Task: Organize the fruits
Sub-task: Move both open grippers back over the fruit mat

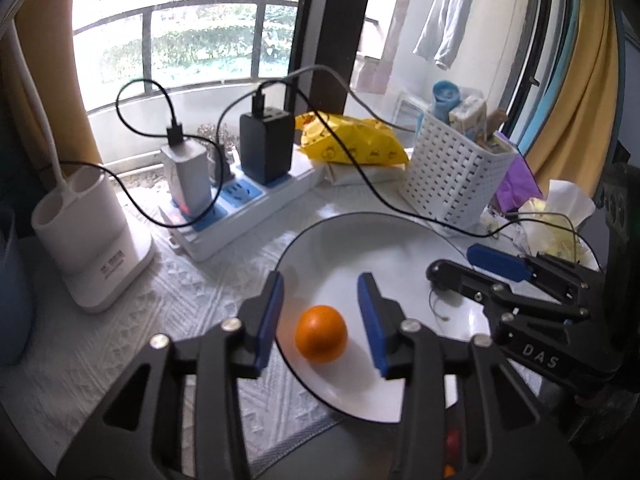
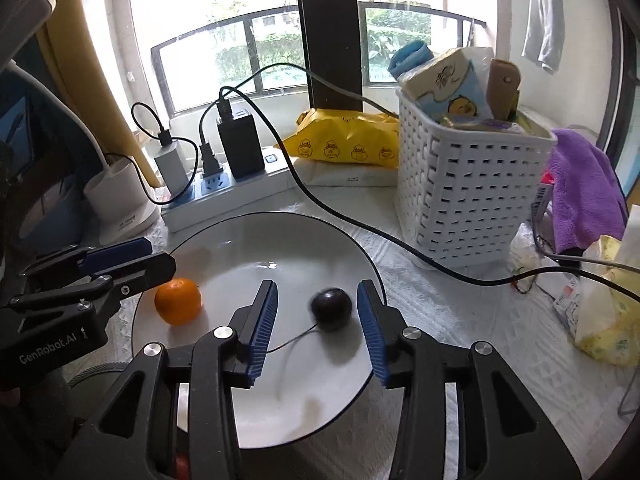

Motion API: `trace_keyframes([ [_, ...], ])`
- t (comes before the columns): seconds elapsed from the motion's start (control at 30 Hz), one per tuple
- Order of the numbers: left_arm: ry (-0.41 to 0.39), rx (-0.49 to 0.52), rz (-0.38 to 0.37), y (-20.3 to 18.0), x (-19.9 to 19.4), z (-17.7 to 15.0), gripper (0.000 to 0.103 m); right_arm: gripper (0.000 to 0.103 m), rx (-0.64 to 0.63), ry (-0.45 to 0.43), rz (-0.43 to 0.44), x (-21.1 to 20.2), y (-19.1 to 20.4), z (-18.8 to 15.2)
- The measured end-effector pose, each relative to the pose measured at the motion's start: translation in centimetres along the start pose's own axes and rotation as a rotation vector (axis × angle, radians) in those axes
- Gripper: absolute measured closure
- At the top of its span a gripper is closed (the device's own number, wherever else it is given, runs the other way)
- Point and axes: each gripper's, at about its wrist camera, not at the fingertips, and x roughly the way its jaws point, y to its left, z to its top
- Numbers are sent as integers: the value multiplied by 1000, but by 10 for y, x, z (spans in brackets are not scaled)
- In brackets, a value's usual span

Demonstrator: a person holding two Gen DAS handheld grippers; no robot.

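We see a surface (image 2: 460,320) with a white bumpy cloth on it. On the cloth sits a big white plate (image 2: 280,248) (image 1: 400,248) with a dark rim. Behind the plate stands a white basket (image 2: 464,192) (image 1: 456,176) full of packets. A white power strip (image 2: 236,196) (image 1: 240,216) lies at the back, with chargers plugged in. A black cable (image 2: 360,228) runs from it across the back edge of the plate. A yellow bag (image 2: 344,144) (image 1: 356,144) lies by the window.

Our left tool (image 1: 320,320) (image 2: 132,256) is wide open over the near left edge of the plate. It holds nothing. The orange (image 1: 321,334) (image 2: 178,301) sits on the plate between its blue fingers (image 1: 270,320), and they do not touch it.

Our right tool (image 2: 316,316) (image 1: 472,260) is wide open too, over the right side of the plate. It holds nothing. A small dark fruit (image 2: 331,309) with a thin stem lies on the plate between its blue fingers (image 2: 262,328). It looks a bit blurred. The two fruits lie near each other but apart.
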Motion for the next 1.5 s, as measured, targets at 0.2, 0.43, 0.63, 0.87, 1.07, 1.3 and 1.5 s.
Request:
trace_keyframes([
  [0.2, -27, 6, 11, -3, -22, -4, 58, 59, -12, -26, 2, -22, 7, -2],
  [0.43, -57, 16, 18, -8, -55, -16, 58, 59, -24, -38, 11, -48, 19, -11],
  [0.63, -66, 26, 24, -14, -75, -30, 58, 59, -21, -43, 13, -71, 22, -27],
  [0.87, -67, 23, 28, -20, -94, -47, 58, 59, -3, -26, 7, -89, 16, -50],
  [1.07, -62, 14, 24, -24, -105, -66, 58, 59, 5, -1, 9, -95, 16, -70],
  [1.3, -29, -16, 39, -15, -110, -88, 58, 59, 6, 20, 24, -97, 22, -86],
  [1.5, 1, -39, 59, -5, -110, -107, 58, 50, -5, 30, 57, -94, 32, -91],
])
